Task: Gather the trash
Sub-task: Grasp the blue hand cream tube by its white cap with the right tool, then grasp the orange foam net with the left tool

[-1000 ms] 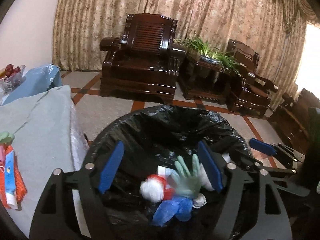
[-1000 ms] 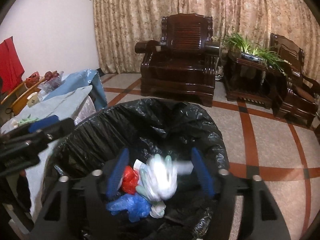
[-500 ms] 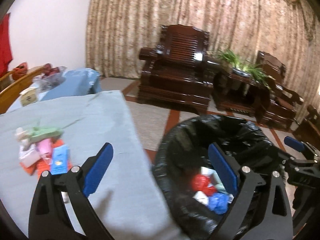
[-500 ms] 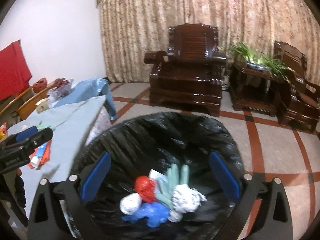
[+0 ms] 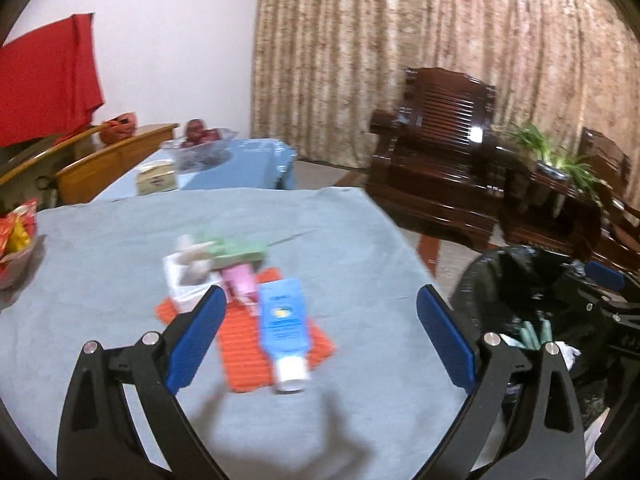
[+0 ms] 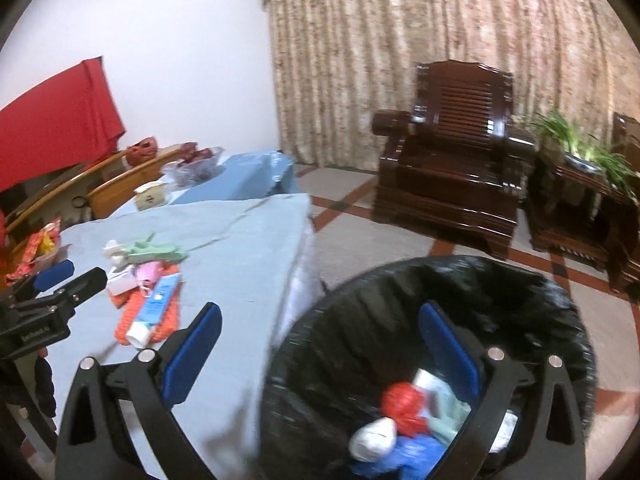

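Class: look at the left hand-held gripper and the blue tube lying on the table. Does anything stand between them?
Nothing visible does. The left hand-held gripper, jaws open and empty, faces the blue tube on the orange mat; the tube lies uncovered.

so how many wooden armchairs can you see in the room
2. One armchair stands in front of the curtain, facing the table. A second armchair is at the far right, past the plant stand, mostly cut off by the picture's edge. More may be out of view.

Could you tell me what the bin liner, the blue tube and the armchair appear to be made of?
Bin liner: thin black plastic film, judging by its crinkles and faint sheen. Blue tube: probably soft plastic with a white cap, smooth printed surface. Armchair: dark wood, apparently lacquered, showing bright highlights and a slatted back.
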